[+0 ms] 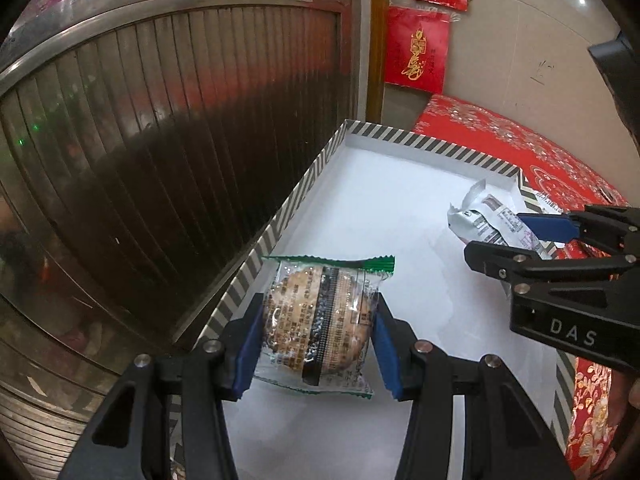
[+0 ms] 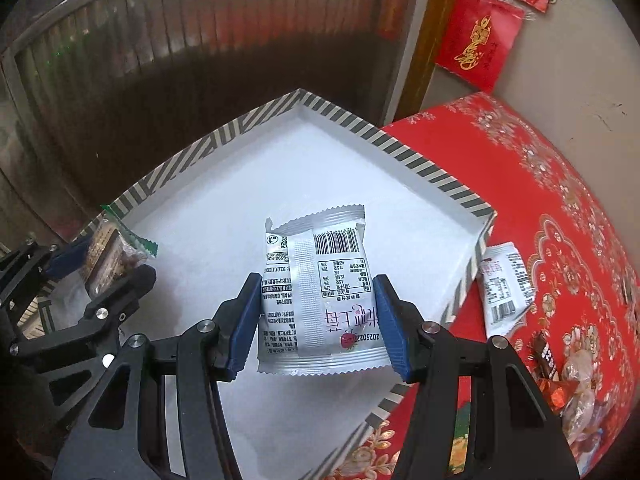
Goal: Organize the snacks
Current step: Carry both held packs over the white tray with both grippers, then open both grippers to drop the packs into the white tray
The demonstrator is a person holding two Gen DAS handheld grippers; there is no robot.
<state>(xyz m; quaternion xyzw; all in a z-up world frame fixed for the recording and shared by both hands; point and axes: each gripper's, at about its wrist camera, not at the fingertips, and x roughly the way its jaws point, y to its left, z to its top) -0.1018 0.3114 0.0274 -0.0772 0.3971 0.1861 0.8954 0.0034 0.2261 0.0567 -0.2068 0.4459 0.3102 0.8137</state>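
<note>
Red flowered cloth [image 2: 560,208] lies under your striped white box [image 1: 376,130]. Your left gripper [image 1: 318,340] squeezes a clear cookie pack [image 1: 316,320] over the box. Your right gripper [image 2: 320,320] squeezes a white snack pack [image 2: 320,280] there too.

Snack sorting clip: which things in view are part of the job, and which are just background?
In the job:
- left gripper holding green-edged biscuit pack
- right gripper holding white snack packet
- striped tray
- spare white packet
- loose sweets

Background:
- red cloth
- red envelopes

My left gripper [image 1: 316,344] pinches glossy clear plastic biscuit wrap [image 1: 320,320]; my right gripper [image 2: 318,320], shiny foil packet [image 2: 316,296]; matt white paper tray [image 2: 224,216].
</note>
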